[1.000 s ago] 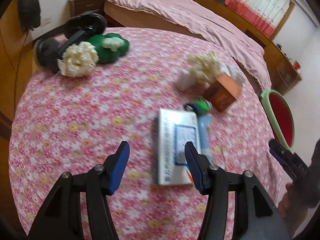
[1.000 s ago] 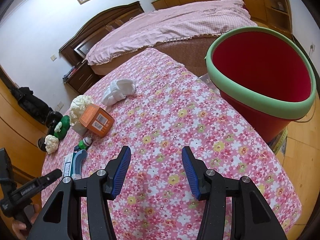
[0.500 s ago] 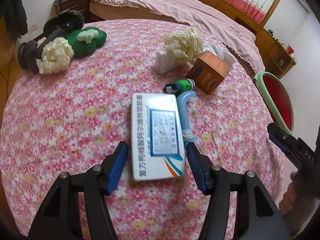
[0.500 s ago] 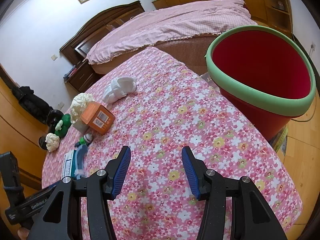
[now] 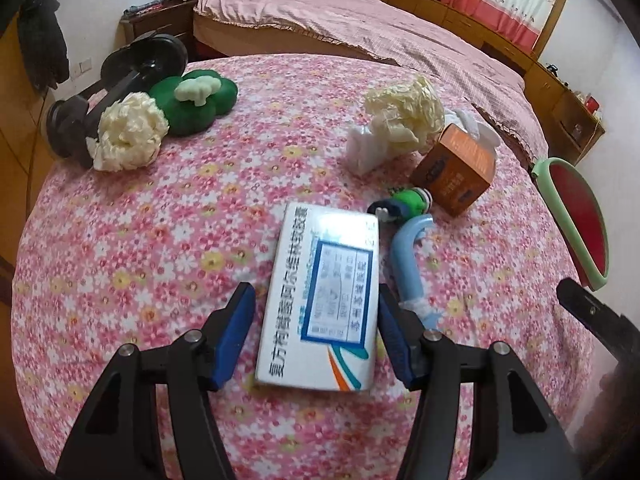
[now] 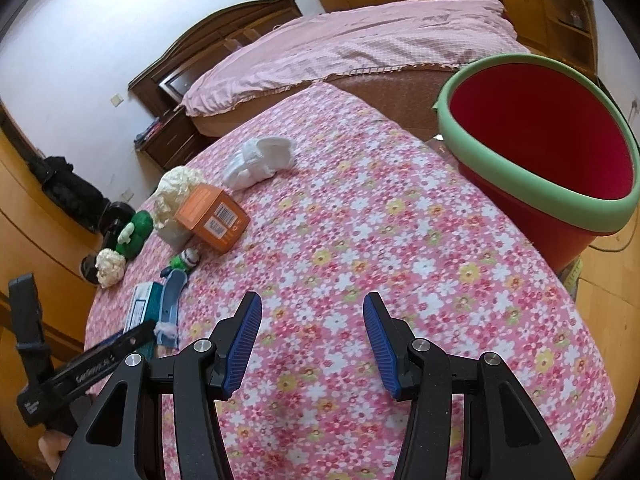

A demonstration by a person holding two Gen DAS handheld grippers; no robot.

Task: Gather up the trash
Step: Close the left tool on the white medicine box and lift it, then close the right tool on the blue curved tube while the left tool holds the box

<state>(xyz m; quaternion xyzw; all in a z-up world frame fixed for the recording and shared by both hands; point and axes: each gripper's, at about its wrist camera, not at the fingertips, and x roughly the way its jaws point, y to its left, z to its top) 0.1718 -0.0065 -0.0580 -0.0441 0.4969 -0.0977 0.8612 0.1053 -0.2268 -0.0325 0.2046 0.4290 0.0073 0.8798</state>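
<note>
1. Two blue pads of the left gripper (image 5: 316, 334) stand spread either side of a white medicine box (image 5: 324, 304) lying flat on the flowered table (image 5: 120, 248); neither pad visibly presses it.
2. Right gripper (image 6: 312, 344) hangs spread over bare cloth, pinching nothing; red bin (image 6: 536, 140) ahead to its right.
3. Chinese print runs along the box's edge; its label is too blurred to read.

The white medicine box (image 5: 324, 300), printed with blue characters and a blue-framed label, lies flat on the flower-patterned table (image 5: 140, 240), its long axis running away from the camera. A crumpled cream paper ball (image 5: 128, 136) rests at the far left, and a second crumpled paper wad (image 5: 408, 108) lies behind the orange carton (image 5: 456, 172). The red bin (image 6: 540, 136) with a green rim stands beside the table edge, tilted toward the table.
</note>
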